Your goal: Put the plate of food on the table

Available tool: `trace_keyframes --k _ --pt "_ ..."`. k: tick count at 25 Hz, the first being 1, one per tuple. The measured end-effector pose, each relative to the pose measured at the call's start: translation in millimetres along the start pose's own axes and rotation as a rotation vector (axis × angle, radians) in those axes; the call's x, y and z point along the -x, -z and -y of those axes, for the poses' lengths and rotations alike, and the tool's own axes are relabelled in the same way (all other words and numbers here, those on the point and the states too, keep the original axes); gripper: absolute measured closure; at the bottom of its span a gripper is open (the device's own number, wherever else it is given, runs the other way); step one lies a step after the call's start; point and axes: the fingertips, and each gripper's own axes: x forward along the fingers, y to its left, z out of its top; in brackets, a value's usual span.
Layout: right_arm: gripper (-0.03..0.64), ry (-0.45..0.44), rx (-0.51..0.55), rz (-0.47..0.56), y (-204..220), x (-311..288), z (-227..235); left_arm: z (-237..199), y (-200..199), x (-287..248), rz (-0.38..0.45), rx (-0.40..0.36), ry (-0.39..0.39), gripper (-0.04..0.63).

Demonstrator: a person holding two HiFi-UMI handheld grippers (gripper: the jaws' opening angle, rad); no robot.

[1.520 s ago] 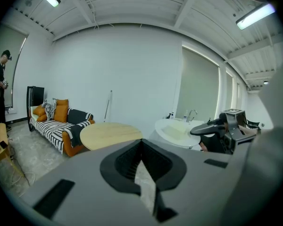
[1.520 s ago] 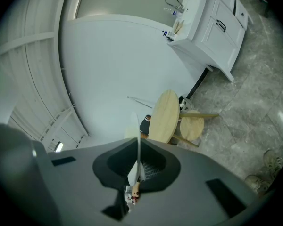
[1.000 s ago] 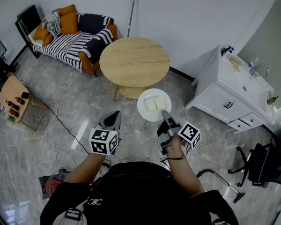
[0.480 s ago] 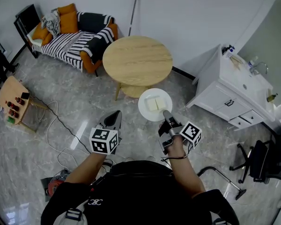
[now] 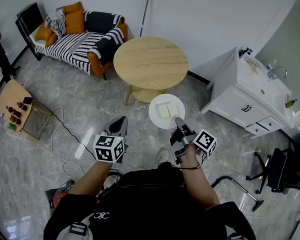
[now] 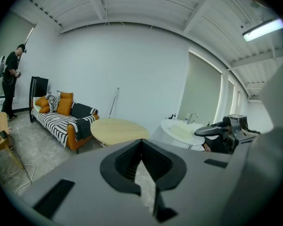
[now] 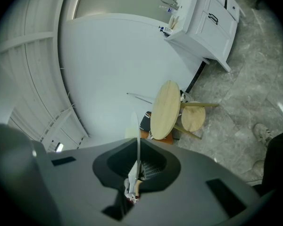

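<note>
A white plate (image 5: 166, 111) carries pale yellow slices of food (image 5: 164, 110). My right gripper (image 5: 179, 124) is shut on its near rim and holds it level above the floor, just short of the round wooden table (image 5: 151, 63). In the right gripper view the plate (image 7: 137, 140) shows edge-on as a thin line between the jaws, with the table (image 7: 164, 109) beyond. My left gripper (image 5: 120, 126) is shut and holds nothing, level with the right one and to its left. In the left gripper view the table (image 6: 119, 128) lies ahead and the plate (image 6: 181, 132) is at the right.
A striped sofa (image 5: 80, 36) with orange cushions stands beyond the table at the left. A white sink cabinet (image 5: 250, 99) lines the right wall. A low shelf (image 5: 140, 95) sits under the tabletop. Cables (image 5: 65, 134) run over the floor at the left, near a small side table (image 5: 17, 104).
The person has stepped a little closer to the round table, carrying both grippers and the plate along. The right grip on the plate is unchanged.
</note>
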Motion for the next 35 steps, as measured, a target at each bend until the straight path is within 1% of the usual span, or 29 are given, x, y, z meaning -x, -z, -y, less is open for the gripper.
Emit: trace_keyframes --k 9,17,21,25,28,35 --pt "0.598 -0.038 0.006 0.004 2 -17 -6 -16 -1 1 0.02 -0.014 -0.014 0.588" --pt "0.598 -0.052 -0.015 0.008 2 -37 15 -35 9 -16 0.029 -0.016 -0.033 0.588" --pt "0.598 -0.044 -0.018 0.015 -6 -43 22 -34 15 -28 0.007 -0.022 -0.018 0.588" --pt "0.598 -0.043 -0.019 0.031 -22 -54 25 -34 8 -41 0.012 -0.033 -0.011 0.588" --pt "0.598 -0.043 -0.026 0.037 -29 -65 25 -41 6 -49 0.003 -0.042 -0.019 0.589" --pt "0.598 -0.034 -0.025 0.028 -53 -101 25 -58 -7 -81 -0.012 -0.032 -0.038 0.588"
